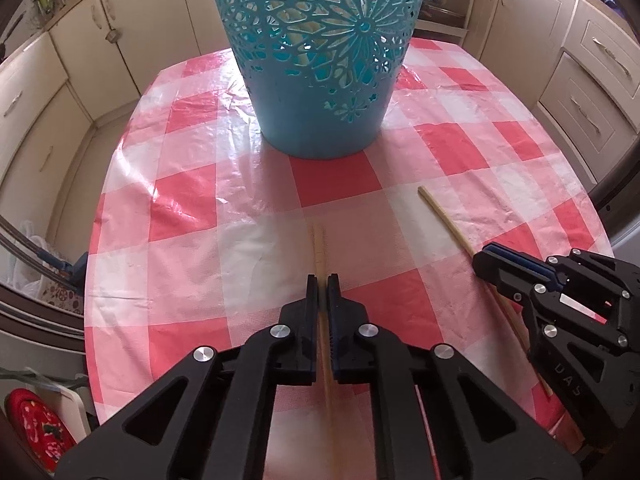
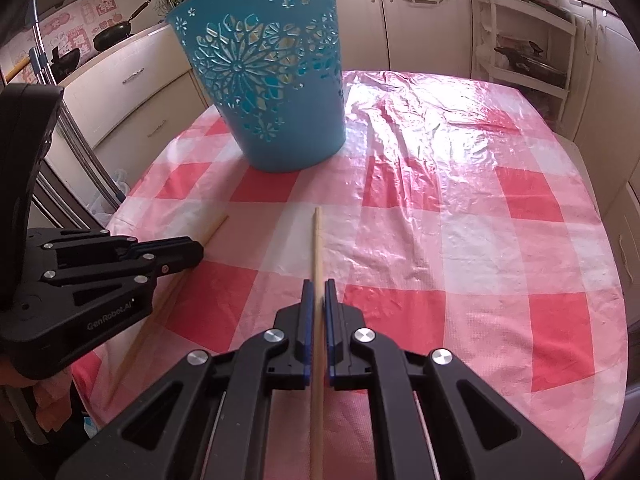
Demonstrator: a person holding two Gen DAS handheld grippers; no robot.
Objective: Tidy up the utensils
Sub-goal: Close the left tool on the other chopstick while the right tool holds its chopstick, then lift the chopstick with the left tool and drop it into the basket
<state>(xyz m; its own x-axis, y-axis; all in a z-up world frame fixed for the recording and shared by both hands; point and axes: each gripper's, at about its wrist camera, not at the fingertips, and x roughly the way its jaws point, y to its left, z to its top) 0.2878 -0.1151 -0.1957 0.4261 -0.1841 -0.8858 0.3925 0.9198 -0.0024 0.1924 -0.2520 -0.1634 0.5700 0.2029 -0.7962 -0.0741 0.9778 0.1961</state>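
Two pale wooden chopsticks lie low over a pink-and-white checked tablecloth (image 1: 200,200). My left gripper (image 1: 323,282) is shut on one chopstick (image 1: 319,248), whose tip sticks out ahead of the pads. My right gripper (image 2: 319,286) is shut on the other chopstick (image 2: 317,240), seen again in the left wrist view as a chopstick (image 1: 444,220) running into the right gripper (image 1: 486,258). In the right wrist view, the left gripper (image 2: 198,250) sits at the left, clamped on its chopstick (image 2: 216,226). A tall blue cut-out basket (image 1: 320,60) stands upright at the table's far side, likewise the basket (image 2: 276,80).
The oval table's cloth (image 2: 460,200) is wrinkled and glossy on the right. Cream kitchen cabinets (image 1: 48,80) surround the table. A white shelf rack (image 2: 528,40) stands at the back right. Pans (image 2: 112,36) rest on a counter at the left.
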